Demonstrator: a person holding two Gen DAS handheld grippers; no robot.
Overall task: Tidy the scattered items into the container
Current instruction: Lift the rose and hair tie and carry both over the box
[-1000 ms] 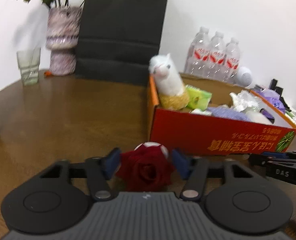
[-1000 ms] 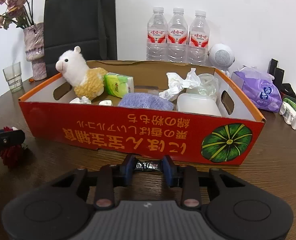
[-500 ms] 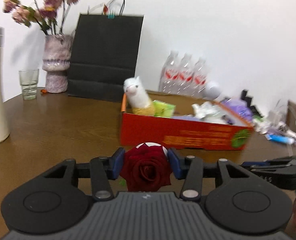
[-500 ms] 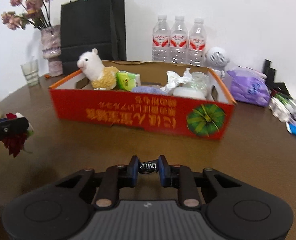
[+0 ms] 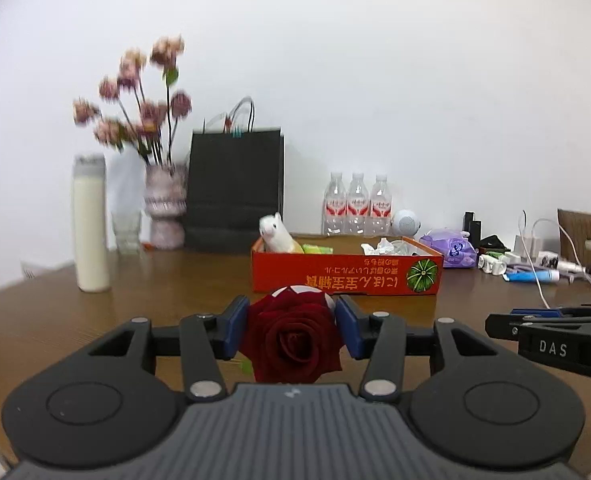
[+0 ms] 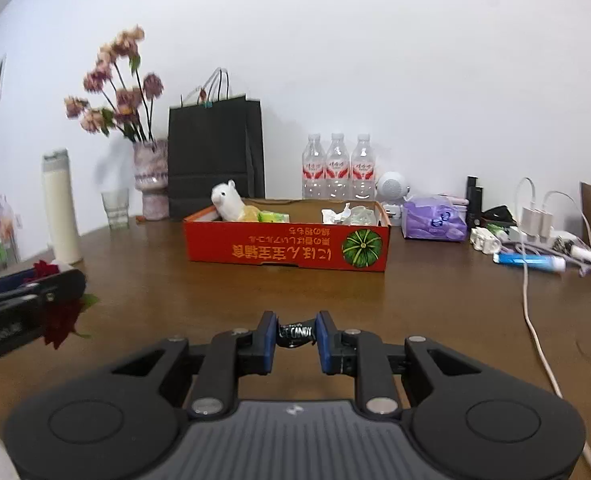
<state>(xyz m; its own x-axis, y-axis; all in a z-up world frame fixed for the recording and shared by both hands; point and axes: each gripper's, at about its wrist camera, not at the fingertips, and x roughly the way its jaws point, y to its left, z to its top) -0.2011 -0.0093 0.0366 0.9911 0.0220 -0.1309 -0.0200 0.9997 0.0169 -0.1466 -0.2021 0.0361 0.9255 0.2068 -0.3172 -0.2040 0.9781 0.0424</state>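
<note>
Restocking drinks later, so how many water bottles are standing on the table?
3. The water bottles stand side by side against the wall behind the red box: left, middle, right. More could be hidden behind the black bag.

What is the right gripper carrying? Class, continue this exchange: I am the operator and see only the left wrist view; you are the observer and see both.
Observer: The right gripper is shut on a small black candy.
Operator: Is anything lying between it and the box?
Observer: No, there is only bare table up to the front of the box.
Operator: Any hazard on its right?
Observer: A white cable trails across the table there, toward the near edge.
</note>
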